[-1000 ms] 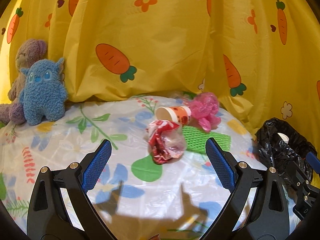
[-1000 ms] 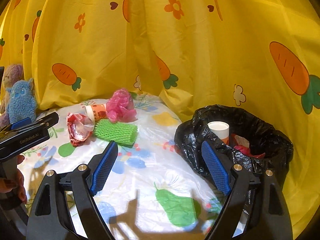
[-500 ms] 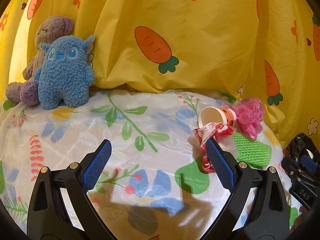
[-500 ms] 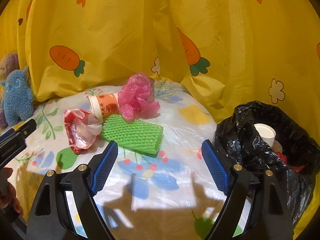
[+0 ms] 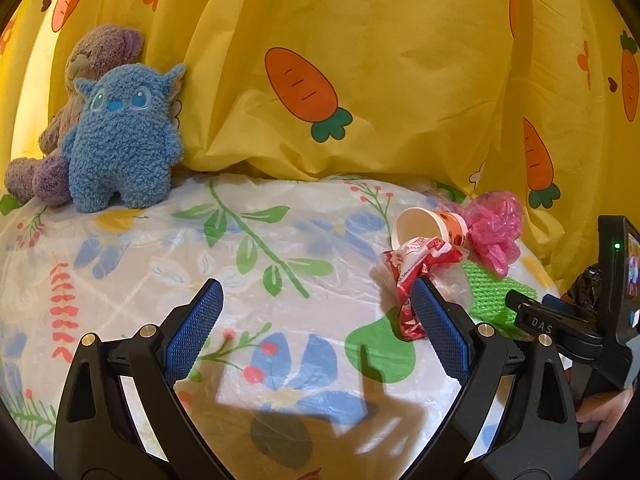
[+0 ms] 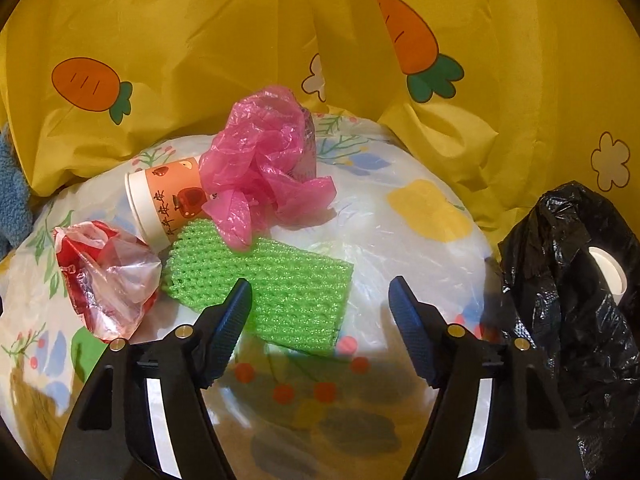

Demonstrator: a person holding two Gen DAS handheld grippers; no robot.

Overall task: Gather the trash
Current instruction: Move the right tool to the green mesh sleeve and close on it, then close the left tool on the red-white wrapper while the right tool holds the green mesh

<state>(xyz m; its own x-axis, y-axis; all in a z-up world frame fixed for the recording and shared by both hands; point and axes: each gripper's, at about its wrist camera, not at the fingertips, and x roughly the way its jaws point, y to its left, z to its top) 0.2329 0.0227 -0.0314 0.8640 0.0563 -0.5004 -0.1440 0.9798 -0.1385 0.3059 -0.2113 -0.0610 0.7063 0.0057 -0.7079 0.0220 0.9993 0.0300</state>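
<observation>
On the left of the left wrist view, two plush toys stand against the yellow carrot-print curtain (image 5: 360, 128): a purple bear (image 5: 88, 64) behind and a blue monster (image 5: 120, 136) in front, touching it. Both rest on the flower-print table cover (image 5: 240, 248).

The left gripper (image 5: 316, 304) hangs above the cover with its jaws spread wide. Nothing lies between them. Its right finger overlaps the red-and-clear wrapper (image 5: 416, 264) in the picture; whether they touch cannot be told.

The trash forms one cluster right of centre in this view. In the right wrist view, from left to right:
- The red-and-clear wrapper (image 6: 108, 276) lies crumpled on the cover.
- The paper cup (image 6: 164, 196) lies on its side, rim toward the wrapper.
- The green foam net (image 6: 272, 288) lies flat in front of the cup and touches it.
- The pink plastic bag (image 6: 264, 164) sits bunched against the cup's base and overlaps the net's far edge.

The right gripper (image 6: 320, 304) points down at the near end of the net. Its jaws have just been closing but stand apart. The left finger overlaps the net's near edge; the right finger is over bare cover. No pad is seen pressing on the net.

At the far right, beyond the cover's edge, stands the black trash bag (image 6: 568, 280). A white cup (image 6: 608, 276) shows inside its mouth.
</observation>
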